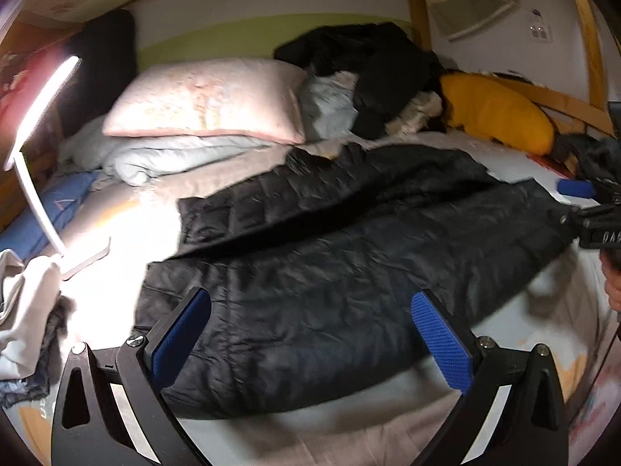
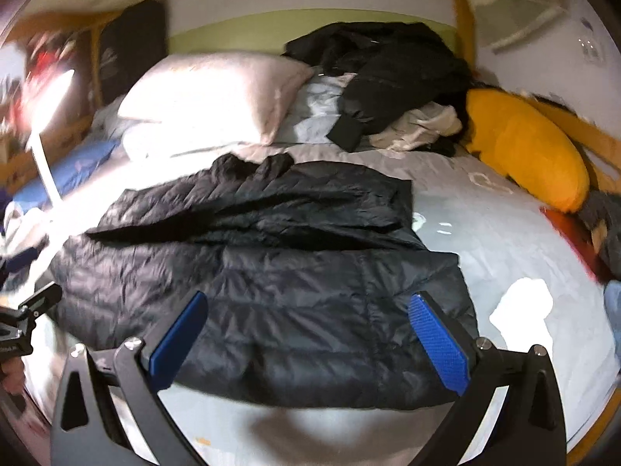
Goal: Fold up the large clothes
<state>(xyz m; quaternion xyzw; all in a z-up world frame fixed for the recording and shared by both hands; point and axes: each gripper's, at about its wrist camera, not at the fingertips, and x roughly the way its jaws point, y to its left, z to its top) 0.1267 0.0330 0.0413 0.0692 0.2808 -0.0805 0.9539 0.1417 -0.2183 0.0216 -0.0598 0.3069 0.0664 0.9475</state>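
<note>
Place: we see a home bedroom.
Proof: a bed (image 2: 485,209) with a pillow (image 1: 205,101) far left; a clothes heap (image 2: 388,66) far behind.

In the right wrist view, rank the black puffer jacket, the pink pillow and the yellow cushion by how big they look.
1. black puffer jacket, clearly largest, though nearest the camera.
2. pink pillow.
3. yellow cushion. It looks close to the pillow, and fisheye stretching makes that order unsure.

Ahead of both tongs lies a black quilted jacket (image 2: 271,272) of slightly glossy, crinkled cloth on a smooth matt grey bedsheet (image 2: 504,233). The left tongs (image 1: 310,334) and right tongs (image 2: 306,334) are matt black with rough-textured blue pads (image 2: 438,341).
</note>
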